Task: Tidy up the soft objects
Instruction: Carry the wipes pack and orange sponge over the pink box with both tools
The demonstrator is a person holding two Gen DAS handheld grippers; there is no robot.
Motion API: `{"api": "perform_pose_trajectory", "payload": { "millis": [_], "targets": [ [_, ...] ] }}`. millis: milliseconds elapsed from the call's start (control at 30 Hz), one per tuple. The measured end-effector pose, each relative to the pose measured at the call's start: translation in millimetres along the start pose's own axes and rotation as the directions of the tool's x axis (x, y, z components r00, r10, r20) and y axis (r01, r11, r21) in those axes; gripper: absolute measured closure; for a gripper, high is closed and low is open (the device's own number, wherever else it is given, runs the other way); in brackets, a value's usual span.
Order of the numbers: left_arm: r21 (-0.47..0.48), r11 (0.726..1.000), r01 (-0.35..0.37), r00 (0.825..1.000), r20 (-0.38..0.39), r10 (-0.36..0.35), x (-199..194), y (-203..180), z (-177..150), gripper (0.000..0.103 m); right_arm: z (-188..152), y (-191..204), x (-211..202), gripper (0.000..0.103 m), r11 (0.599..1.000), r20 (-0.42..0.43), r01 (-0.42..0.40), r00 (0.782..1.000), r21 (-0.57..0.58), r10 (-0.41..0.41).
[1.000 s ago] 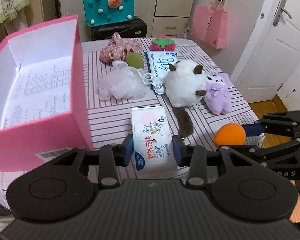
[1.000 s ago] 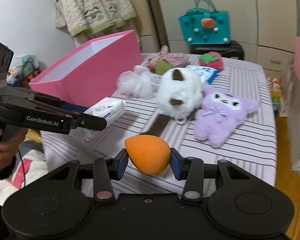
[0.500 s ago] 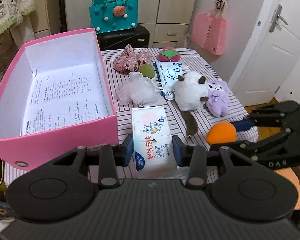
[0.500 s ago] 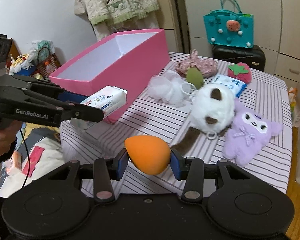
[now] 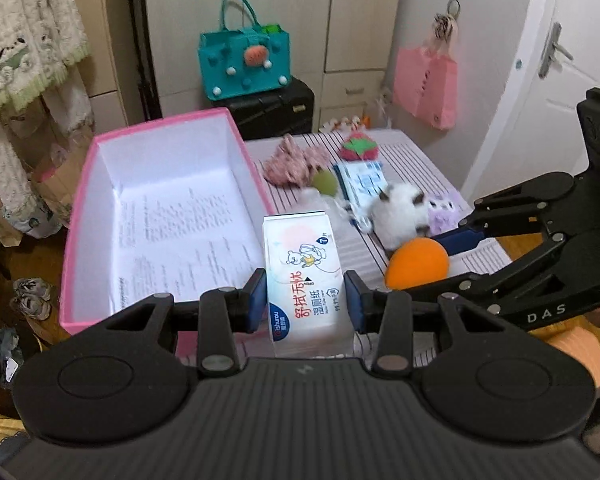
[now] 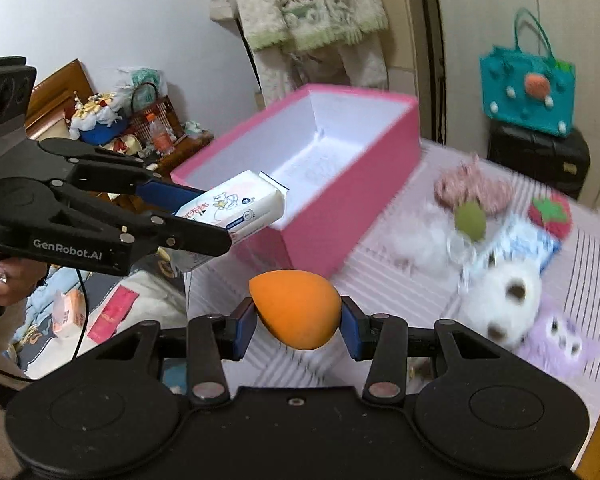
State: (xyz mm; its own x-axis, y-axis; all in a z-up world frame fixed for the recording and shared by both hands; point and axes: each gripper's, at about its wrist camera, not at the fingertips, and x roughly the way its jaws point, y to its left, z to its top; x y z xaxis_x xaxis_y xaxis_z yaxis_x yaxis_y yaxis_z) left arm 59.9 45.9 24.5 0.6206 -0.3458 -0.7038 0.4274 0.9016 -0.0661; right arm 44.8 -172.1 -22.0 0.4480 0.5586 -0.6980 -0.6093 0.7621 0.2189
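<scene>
Left gripper (image 5: 306, 300) clamped on a pack of wet wipes (image 5: 304, 280), blue pads pressing both long sides, pack held off the table and sitting right at the near corner of the pink box (image 5: 156, 216). From the right wrist camera, same pack (image 6: 236, 208) poking out past the fingertips, tilted, its far end over the box rim (image 6: 300, 184). Box open on top, white inside, printed sheet of paper (image 5: 180, 236) lying flat on the bottom.

Right gripper (image 6: 298, 320) squeezed around an orange sponge egg (image 6: 296, 312), pointy end toward the left pad, held above the striped tablecloth (image 6: 380, 292). Also visible from the left camera, orange egg (image 5: 418, 264) pinched just right of the wipes pack.

Rest of the soft stuff on the table, pretty blurry: white plush cat (image 5: 400, 216), purple plush (image 5: 444, 212) just beside it, green sponge egg (image 5: 325, 183), pink scrunchie pile (image 5: 292, 160), strawberry plush (image 5: 359, 148), blue and white tissue pack (image 5: 360, 180), white mesh puff (image 6: 420, 240).

Teal handbag (image 5: 244, 62) on a black case (image 5: 276, 112) behind the table, pink bag (image 5: 424, 80) hanging by the door.
</scene>
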Motion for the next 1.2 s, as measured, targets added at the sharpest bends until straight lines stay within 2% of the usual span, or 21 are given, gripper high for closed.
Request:
{"api": "perform_pose_trajectory", "payload": {
  "millis": [167,367,500,767,967,1100,1200],
  "targets": [
    [-0.003,0.999,-0.043,0.999,0.009,0.044,-2,23,17,0.063,33,5,3,0.053,0.999,0.034,0.000,0.999,-0.047,0.002],
    [-0.051,0.994,-0.095,0.994,0.057,0.098,7,56,41,0.063,71,-1,20,0.053,0.994,0.046,0.013,0.999,-0.105,-0.008],
    [-0.060,0.990,-0.129,0.989,0.069,0.133,27,74,58,0.063,97,-15,42,0.053,0.996,0.043,-0.010,0.999,-0.093,0.014],
    [-0.072,0.979,-0.188,0.981,0.024,0.190,77,105,86,0.063,135,-43,88,0.053,0.994,0.085,-0.014,0.996,-0.105,0.023],
    [-0.120,0.979,-0.166,0.984,-0.081,0.157,137,136,98,0.064,161,-50,122,0.053,0.972,0.110,0.087,0.992,-0.220,-0.064],
    [-0.181,0.971,-0.153,0.986,-0.092,0.138,165,162,97,0.063,173,-52,152,0.053,0.948,0.081,0.097,0.994,-0.304,-0.075],
    [-0.192,0.973,-0.130,0.988,-0.103,0.112,175,175,94,0.063,174,-53,166,0.053,0.920,0.061,0.124,0.992,-0.373,-0.109]
  ]
}}
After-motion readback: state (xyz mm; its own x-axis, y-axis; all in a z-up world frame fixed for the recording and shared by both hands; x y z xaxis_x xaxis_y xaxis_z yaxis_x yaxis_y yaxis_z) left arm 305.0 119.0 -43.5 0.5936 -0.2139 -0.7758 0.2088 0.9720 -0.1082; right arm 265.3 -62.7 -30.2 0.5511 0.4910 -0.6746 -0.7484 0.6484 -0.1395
